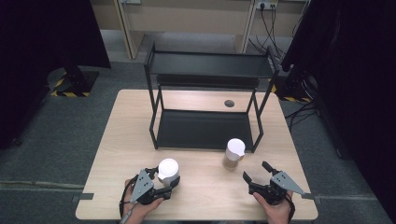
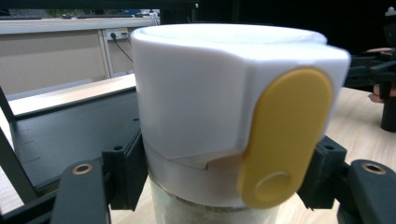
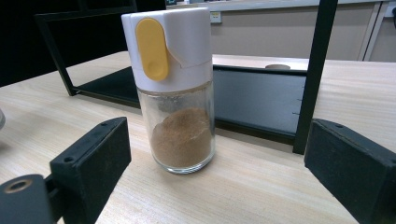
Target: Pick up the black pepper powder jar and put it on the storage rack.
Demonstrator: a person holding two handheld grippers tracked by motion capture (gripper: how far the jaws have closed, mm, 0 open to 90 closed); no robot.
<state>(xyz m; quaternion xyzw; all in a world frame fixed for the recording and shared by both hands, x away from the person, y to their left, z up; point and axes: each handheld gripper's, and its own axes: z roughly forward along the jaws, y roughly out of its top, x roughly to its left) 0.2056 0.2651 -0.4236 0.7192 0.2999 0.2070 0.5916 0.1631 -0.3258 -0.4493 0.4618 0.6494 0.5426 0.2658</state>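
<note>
Soft light from above makes the table bright while the room's corners stay very dark, the close white lid looks blurry, and the spice jar looks sharp.

A spice jar stands clamped between the two black jaws of the left gripper, which press on it from either side just below its white cap. A yellow oval flap sits on the cap's right face. Beneath the cap, a band of clear glass shows pale powder inside. Behind the jar at left lies the black lower shelf of a metal rack, resting on a light wooden table. At the far right edge, the other gripper hangs above the tabletop, a hand partly visible behind it. A wall socket with a cable appears in the background.
</note>
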